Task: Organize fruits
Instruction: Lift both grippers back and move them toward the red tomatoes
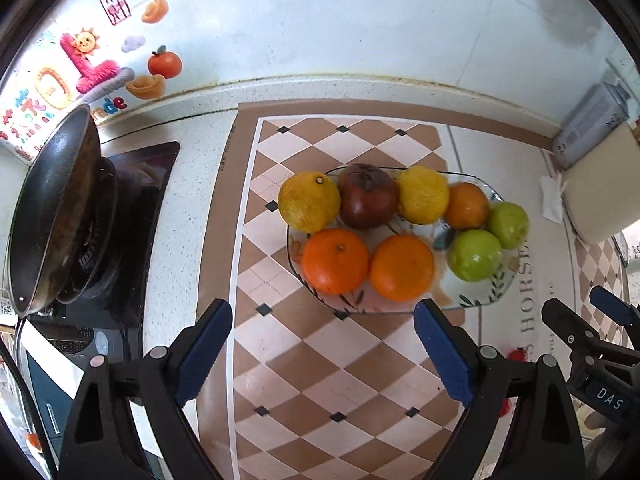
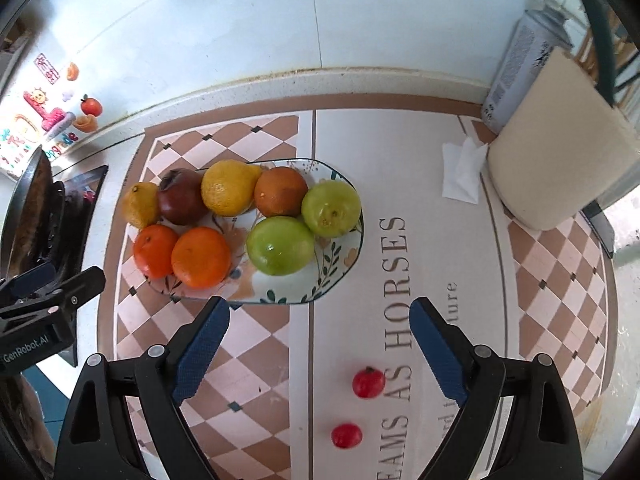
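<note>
Both units angled steeply down over the desk [image 2: 432,184], which is covered by a checkered mat [image 1: 320,360] with printed lettering.

Left hand-held gripper [image 1: 322,350]: jaws spread wide, nothing between the blue pads, only mat beneath. Right hand-held gripper [image 2: 320,350]: likewise spread wide and empty.

Plate [image 2: 340,276], leaf pattern on the rim, sits on the mat just beyond both sets of fingertips. Contents as seen from the right wrist view:
- two green apples [image 2: 280,246] at the plate's 3 o'clock side, touching each other;
- two bright oranges [image 2: 202,256] side by side at 7 to 8 o'clock;
- darker orange [image 2: 280,192] at 1 o'clock, against the farther apple;
- two yellow citrus fruits [image 2: 228,188] along the 10 to 12 o'clock edge, with a dark red fruit [image 2: 180,196] wedged between them.

Off the plate: two small red fruits [image 2: 368,382] lie loose on the lettered strip, at 5 o'clock from the plate, between the right unit's fingers in that view, near each other but apart.

Surroundings: a frying pan [image 1: 52,208] on a stove at 9 o'clock; a cream paper roll [image 2: 560,160] and a crumpled tissue [image 2: 464,172] at 2 o'clock.
</note>
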Available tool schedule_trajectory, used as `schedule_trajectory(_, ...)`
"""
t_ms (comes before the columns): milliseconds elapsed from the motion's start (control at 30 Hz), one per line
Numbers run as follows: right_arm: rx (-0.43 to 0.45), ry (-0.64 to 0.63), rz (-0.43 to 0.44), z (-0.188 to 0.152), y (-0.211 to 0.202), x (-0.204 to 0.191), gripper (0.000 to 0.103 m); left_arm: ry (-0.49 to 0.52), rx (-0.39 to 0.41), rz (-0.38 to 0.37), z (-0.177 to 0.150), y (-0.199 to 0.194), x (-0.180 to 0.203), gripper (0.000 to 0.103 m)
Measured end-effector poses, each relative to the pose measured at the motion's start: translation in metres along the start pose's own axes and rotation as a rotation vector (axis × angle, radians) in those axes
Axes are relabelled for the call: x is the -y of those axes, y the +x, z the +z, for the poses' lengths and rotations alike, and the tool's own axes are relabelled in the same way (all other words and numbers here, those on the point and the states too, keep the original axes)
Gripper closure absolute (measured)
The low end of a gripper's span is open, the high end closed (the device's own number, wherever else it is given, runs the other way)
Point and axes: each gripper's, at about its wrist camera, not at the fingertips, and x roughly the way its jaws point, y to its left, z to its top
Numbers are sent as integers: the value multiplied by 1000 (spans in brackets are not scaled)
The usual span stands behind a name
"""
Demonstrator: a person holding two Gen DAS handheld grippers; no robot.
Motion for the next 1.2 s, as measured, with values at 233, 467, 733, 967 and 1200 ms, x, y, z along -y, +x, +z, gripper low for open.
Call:
schedule_trajectory(233, 73, -8, 6, -22, -49, -2, 9, -4, 98, -6, -22, -50, 4, 10)
schedule_trajectory(467, 156, -7, 25, -44, -106, -1, 9, 5, 180, -23, -46, -99, 3, 10)
schedule_trajectory(733, 228, -19, 46, -62, -166, -3, 9, 13, 242, -55, -68, -147, 4, 10)
schedule_trajectory(967, 288, -25, 61, -78, -209, -5, 9, 11, 287, -58, -83, -176, 3, 10)
schedule_trajectory(1200, 324, -17, 71, -93, -233, -4, 9, 13, 309, -67, -96, -193, 5, 10)
